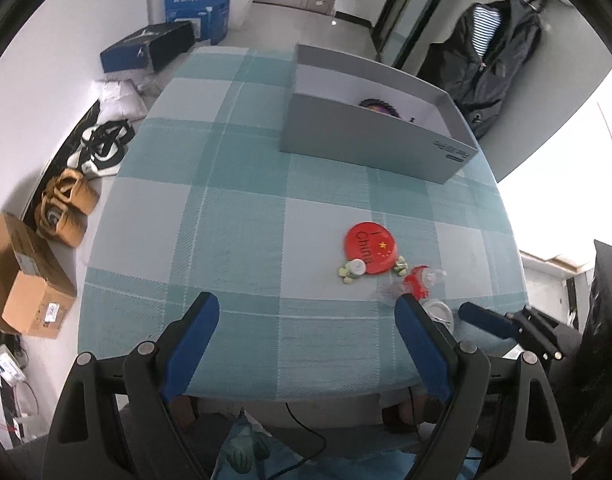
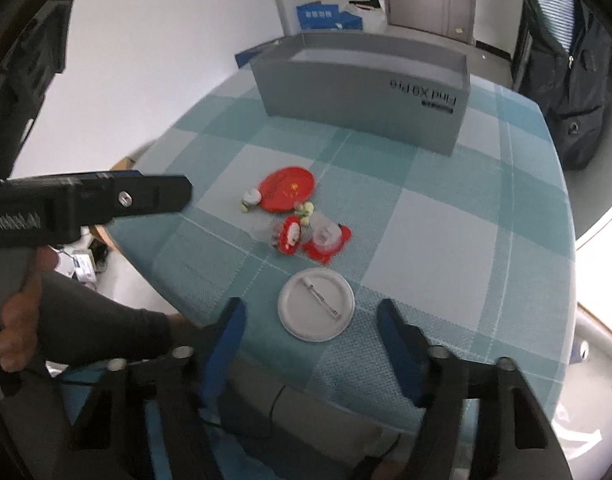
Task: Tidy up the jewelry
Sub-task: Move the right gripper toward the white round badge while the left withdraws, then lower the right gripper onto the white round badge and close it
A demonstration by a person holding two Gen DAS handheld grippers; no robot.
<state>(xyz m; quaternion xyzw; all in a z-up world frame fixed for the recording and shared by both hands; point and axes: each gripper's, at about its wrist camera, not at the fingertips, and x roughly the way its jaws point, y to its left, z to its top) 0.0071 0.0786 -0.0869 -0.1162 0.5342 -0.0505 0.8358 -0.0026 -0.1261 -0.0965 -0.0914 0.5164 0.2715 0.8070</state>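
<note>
Presently both grippers, left (image 1: 306, 322) and right (image 2: 311, 320), are hovering open and empty; the white badge (image 2: 316, 305) is lying just ahead between the right fingers (image 2: 397, 344), inviting a low, level approach toward the box (image 2: 361, 92).

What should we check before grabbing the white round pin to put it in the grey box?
1. Right gripper open: ok.
2. White pin lies between the right fingers' line, near the table edge: ok.
3. Pin free of the red pieces: ok, apart.
4. Left gripper open and holding nothing: ok.
5. Grey box open on top: ok.
6. Room inside the box: cannot tell; something dark already sits there.
</note>
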